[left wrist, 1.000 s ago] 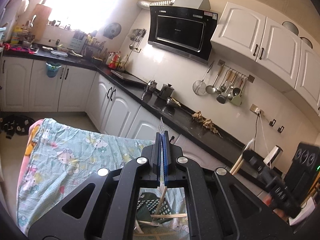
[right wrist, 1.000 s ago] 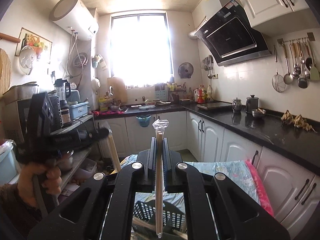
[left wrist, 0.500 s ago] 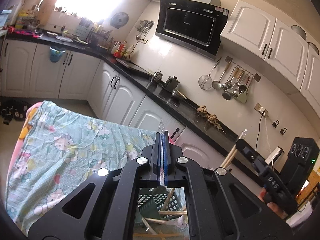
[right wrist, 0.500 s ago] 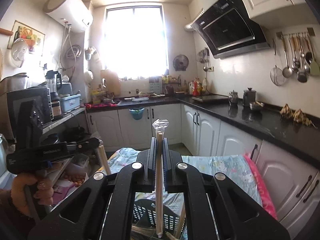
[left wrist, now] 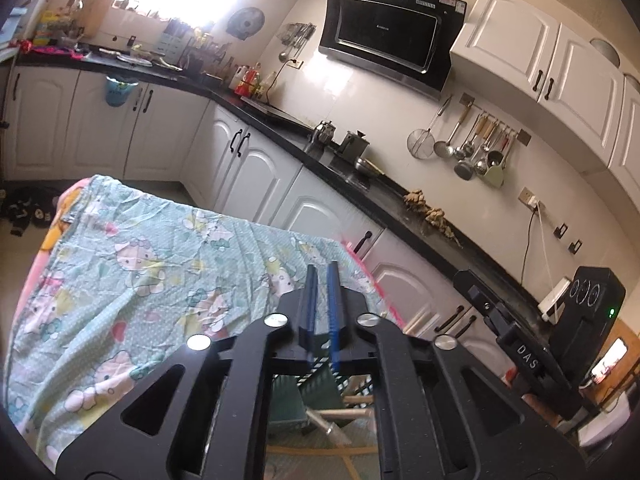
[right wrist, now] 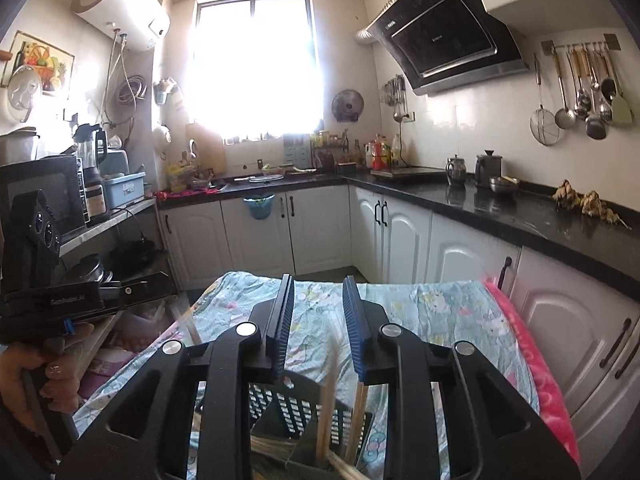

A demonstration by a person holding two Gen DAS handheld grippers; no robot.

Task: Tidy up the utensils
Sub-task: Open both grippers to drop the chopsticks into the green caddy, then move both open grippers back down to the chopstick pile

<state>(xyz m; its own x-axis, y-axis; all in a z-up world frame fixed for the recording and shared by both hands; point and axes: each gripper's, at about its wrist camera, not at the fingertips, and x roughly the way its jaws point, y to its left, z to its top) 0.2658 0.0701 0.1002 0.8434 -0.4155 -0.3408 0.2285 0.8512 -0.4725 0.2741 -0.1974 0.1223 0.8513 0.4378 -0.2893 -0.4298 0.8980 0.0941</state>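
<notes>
My left gripper [left wrist: 322,270] is slightly open and empty, its blue pads a narrow gap apart above a dark slotted utensil basket [left wrist: 320,384]. Wooden chopsticks [left wrist: 356,400] lie in and around the basket. My right gripper [right wrist: 318,284] is open and empty above the same basket [right wrist: 280,404]. A blurred wooden chopstick [right wrist: 326,408] drops into the basket below the right jaws; others [right wrist: 360,404] stand in it. The right gripper also shows at the right of the left wrist view [left wrist: 520,356], and the left gripper at the left of the right wrist view [right wrist: 80,300].
The basket sits on a table covered by a light blue cartoon cloth [left wrist: 140,264] with a pink edge [right wrist: 536,376]. White cabinets and a black counter [right wrist: 520,216] run behind. A shelf with appliances [right wrist: 60,200] stands at the left.
Both grippers let go of their wrapped chopsticks, which fell toward the basket. The right jaws opened wide, the left only slightly. The left view tilted down toward the table.
</notes>
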